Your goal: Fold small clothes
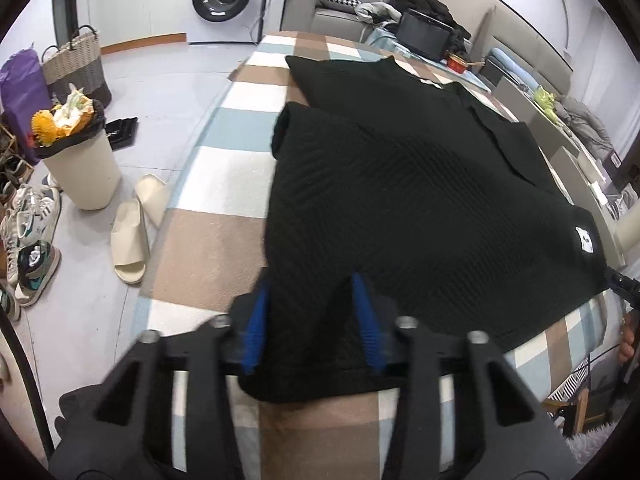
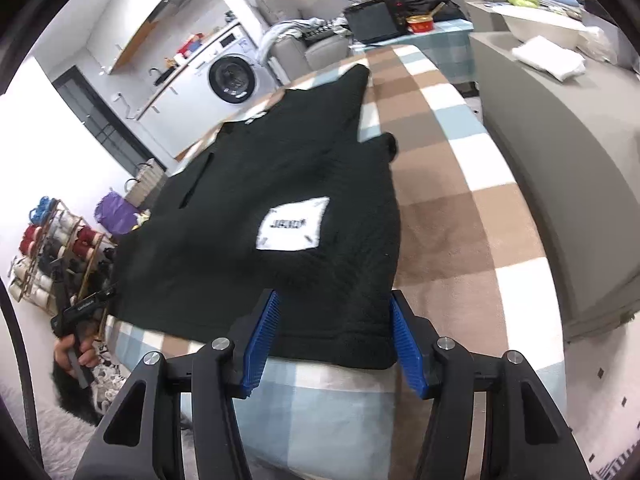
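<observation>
- Two grippers sit at the near hem of one black ribbed top point(image 1: 400, 184), which lies flat on the checked blanket point(image 1: 208, 240), hem toward me and collar at twelve o'clock.
- My left gripper point(image 1: 312, 300) has its blue pads either side of the hem's left corner. The fabric sits between them, yet I cannot tell whether they press on it.
- My right gripper point(image 2: 334, 320) stands with its jaws wide apart, straddling the hem's right corner. The pads point(image 2: 408, 344) look clear of the cloth, so I judge nothing is held there.
- One white label patch point(image 2: 294, 224) faces up at about eleven o'clock from the right gripper.
- Both sleeves lie spread toward twelve o'clock, so I judge the garment is laid out flat for a first fold.
- Taking both hem corners together would let me lift the edge evenly toward the collar.
</observation>
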The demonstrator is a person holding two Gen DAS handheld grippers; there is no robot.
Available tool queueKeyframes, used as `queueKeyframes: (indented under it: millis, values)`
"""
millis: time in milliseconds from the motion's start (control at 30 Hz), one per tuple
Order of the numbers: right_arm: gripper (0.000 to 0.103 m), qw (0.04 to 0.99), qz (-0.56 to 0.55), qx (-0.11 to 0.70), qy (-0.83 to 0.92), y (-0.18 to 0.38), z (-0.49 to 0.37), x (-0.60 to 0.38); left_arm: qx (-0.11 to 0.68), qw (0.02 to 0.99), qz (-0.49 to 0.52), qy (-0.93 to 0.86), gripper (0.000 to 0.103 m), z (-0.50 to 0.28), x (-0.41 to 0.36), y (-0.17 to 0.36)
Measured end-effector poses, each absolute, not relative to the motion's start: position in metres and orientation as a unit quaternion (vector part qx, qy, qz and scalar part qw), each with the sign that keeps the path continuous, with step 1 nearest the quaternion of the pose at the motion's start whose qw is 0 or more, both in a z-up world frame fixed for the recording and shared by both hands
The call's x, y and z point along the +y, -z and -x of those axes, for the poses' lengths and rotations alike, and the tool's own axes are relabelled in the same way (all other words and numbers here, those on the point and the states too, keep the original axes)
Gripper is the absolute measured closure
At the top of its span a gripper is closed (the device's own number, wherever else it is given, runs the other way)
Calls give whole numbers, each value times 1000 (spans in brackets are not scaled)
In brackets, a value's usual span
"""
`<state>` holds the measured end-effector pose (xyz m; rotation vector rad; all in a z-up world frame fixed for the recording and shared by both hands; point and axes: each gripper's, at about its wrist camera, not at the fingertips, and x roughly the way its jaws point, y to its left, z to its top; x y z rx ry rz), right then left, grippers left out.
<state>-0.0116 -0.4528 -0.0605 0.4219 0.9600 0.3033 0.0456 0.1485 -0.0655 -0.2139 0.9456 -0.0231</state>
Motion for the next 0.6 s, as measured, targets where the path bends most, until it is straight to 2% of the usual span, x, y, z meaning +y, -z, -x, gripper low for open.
queueKeyframes:
  millis: [33,133,167,200,333,400,600]
  values:
    - [46,855,-204,454,-146,62,12,-453,451,886,107,12,86,-43,150,64]
    - [46,855,-206,455,-143,64,10,-453,439,891,114,24,96,-36,150,57]
    - [54,856,-203,454,-139,64,10,-452,432,895,110,22,97,-35,150,54]
    - [68,858,-200,454,-133,65,9,-452,428,897,109,20,97,-34,149,51]
    - [92,867,-200,442,-113,65,8,-458,413,903,115,24,99,-32,151,39]
    - [96,872,-205,429,-114,59,9,-459,406,906,120,28,99,-32,153,31]
    - [97,894,-232,365,-116,18,-8,-466,370,919,130,36,100,-48,157,2]
